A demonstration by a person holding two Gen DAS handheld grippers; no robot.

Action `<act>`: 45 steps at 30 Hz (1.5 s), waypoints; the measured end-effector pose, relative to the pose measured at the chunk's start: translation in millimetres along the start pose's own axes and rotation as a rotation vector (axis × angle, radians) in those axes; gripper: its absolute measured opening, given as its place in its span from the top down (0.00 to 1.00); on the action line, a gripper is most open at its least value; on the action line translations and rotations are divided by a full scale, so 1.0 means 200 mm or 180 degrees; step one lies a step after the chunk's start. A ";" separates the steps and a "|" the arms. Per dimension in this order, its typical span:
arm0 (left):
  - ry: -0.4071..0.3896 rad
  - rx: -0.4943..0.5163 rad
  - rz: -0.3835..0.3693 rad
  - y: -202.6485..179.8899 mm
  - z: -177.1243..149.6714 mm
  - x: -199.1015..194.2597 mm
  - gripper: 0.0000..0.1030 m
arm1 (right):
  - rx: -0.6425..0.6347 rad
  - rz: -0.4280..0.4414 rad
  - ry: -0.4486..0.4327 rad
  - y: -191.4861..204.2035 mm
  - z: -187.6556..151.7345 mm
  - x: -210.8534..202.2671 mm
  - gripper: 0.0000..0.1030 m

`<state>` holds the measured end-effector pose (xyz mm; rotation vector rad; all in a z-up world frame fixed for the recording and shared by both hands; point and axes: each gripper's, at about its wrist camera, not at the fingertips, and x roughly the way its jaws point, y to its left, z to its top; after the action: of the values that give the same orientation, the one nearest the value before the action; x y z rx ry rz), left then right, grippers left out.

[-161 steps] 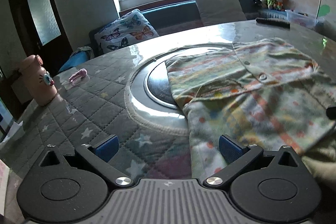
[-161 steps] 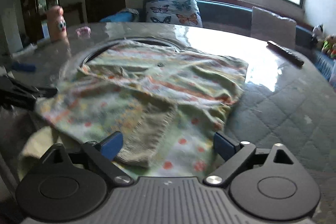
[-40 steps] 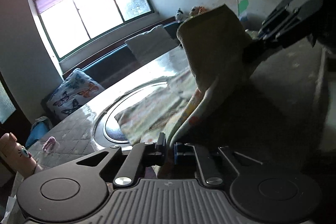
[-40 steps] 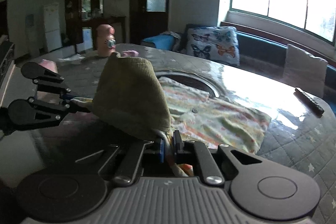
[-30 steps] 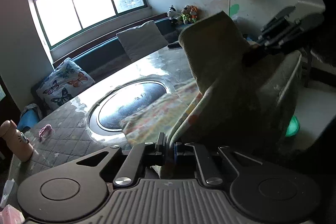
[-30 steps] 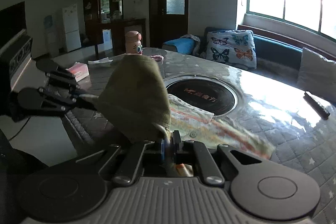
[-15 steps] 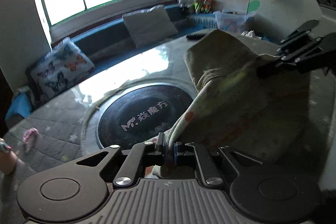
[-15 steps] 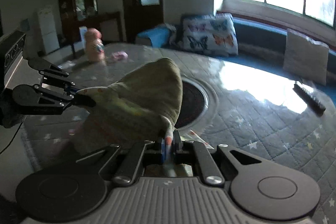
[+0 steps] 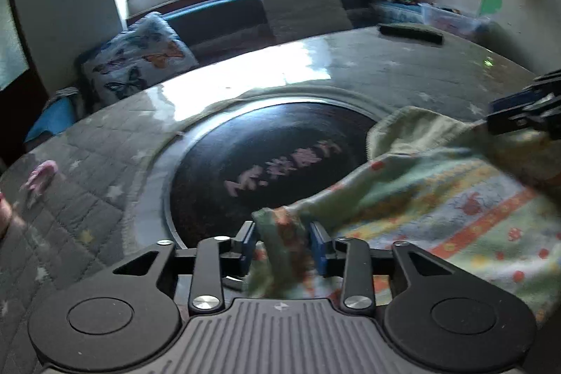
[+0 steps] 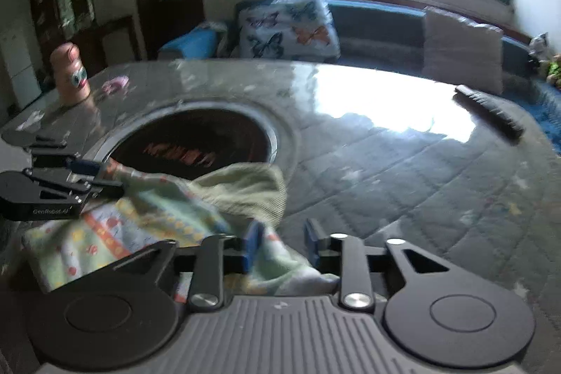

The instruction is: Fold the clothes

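A pale green patterned shirt (image 9: 438, 198) with orange stripes and red dots lies low over the near part of the round table, stretched between the two grippers. My left gripper (image 9: 282, 246) has its blue pads apart, with a bunched corner of the shirt lying loosely between them. My right gripper (image 10: 280, 246) is also open, with the shirt's other corner (image 10: 277, 255) between its pads. The ribbed olive collar (image 10: 245, 191) sticks up in the middle. Each gripper shows in the other's view, the right (image 9: 519, 118) and the left (image 10: 87, 177).
The table has a quilted grey cover (image 10: 403, 170) and a black round centre plate (image 9: 263, 163). A dark remote (image 10: 487, 114) lies at the far right. A pink figure bottle (image 10: 68, 72) and a small pink thing (image 10: 115, 83) stand at the left. A bench with cushions runs under the window.
Both grippers have come down from holding the shirt high to just above the table. Both have gone from shut on the cloth to open. The shirt has moved toward the near edge, uncovering the black plate.
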<state>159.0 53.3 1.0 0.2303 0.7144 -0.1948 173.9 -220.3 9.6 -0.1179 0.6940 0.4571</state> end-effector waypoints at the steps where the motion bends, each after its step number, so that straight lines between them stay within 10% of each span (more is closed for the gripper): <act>1: -0.0002 -0.0024 0.0034 0.01 0.00 0.00 0.62 | 0.0023 -0.0075 -0.0074 -0.02 0.00 -0.04 0.59; 16: -0.0095 -0.0576 0.0218 0.02 -0.16 -0.24 0.64 | 0.0089 0.0357 -0.0185 0.12 -0.22 -0.25 0.60; 28: -0.0064 -0.0756 -0.0209 0.02 -0.30 -0.47 0.64 | -0.0058 0.0650 -0.0172 0.26 -0.24 -0.23 0.60; 38: -0.0019 -0.0800 -0.0482 0.02 -0.35 -0.49 0.95 | -0.0307 0.0768 -0.0047 0.41 -0.24 -0.11 0.59; 45: -0.0048 -0.0673 -0.0524 -0.02 -0.38 -0.60 0.97 | -0.0465 0.0838 0.0090 0.44 -0.29 -0.16 0.58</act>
<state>22.7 82.5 25.5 -0.0320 0.7334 -0.2754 78.6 -168.4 -11.2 -0.1718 0.7066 0.7603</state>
